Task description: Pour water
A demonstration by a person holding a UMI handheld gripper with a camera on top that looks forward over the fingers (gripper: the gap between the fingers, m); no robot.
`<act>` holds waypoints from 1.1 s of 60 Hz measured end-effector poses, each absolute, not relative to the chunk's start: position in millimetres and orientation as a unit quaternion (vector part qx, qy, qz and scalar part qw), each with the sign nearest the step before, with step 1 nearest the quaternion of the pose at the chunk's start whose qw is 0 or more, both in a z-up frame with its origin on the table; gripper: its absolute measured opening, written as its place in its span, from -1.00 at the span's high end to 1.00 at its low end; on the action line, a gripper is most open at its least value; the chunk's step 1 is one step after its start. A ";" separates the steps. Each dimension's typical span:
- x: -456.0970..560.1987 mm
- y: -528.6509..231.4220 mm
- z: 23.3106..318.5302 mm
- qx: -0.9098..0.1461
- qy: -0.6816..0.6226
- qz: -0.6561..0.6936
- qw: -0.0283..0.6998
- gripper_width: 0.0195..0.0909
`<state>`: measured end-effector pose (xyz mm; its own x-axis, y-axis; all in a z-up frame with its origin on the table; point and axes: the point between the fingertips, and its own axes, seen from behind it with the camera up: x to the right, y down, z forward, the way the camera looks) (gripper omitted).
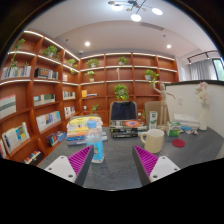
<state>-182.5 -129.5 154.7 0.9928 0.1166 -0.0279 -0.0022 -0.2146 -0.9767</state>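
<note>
Gripper [111, 163] wide open, empty; water bottle [97, 146] and cup [153, 140] ahead on table [120, 160]; label unreadable

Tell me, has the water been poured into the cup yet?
Not yet, it seems. Nothing looks done: the water bottle stands upright on the grey table, beyond the fingers, and the cup stands apart to its right. The gripper is open and holds nothing. Still left: grasp the bottle, carry it to the cup, tilt it. Whether the cup holds water cannot be seen.

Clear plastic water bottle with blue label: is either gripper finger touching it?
Apart. The gripper view shows the clear plastic water bottle standing on the grey table beyond the open gripper.
</note>
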 end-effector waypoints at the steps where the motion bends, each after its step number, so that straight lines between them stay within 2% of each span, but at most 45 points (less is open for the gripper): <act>1: -197.9 -123.5 140.2 -0.775 -0.036 0.056 0.629 -0.66; 2: -216.4 -117.7 126.0 -0.772 -0.035 0.064 0.632 -0.66; 6: -244.0 -101.8 112.1 -0.767 -0.041 0.087 0.634 -0.66; 30: -283.4 -4.5 77.8 -0.771 -0.030 0.061 0.633 -0.63; 34: -287.3 5.8 75.3 -0.770 -0.033 0.056 0.635 -0.45; 41: -284.3 15.6 67.2 -0.777 -0.037 0.022 0.628 0.22; 45: -286.1 15.8 67.3 -0.776 -0.046 0.015 0.629 0.34; 49: -289.7 14.5 66.7 -0.777 -0.058 0.020 0.626 0.55; 51: -290.0 14.2 65.1 -0.777 -0.056 0.029 0.627 0.58; 52: -289.4 14.5 64.8 -0.777 -0.051 0.033 0.627 0.68; 66: -276.0 12.7 69.4 -0.782 -0.015 0.081 0.617 0.68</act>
<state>-276.0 12.7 69.4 0.9864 0.1230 -0.1087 -0.0772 -0.2370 -0.9684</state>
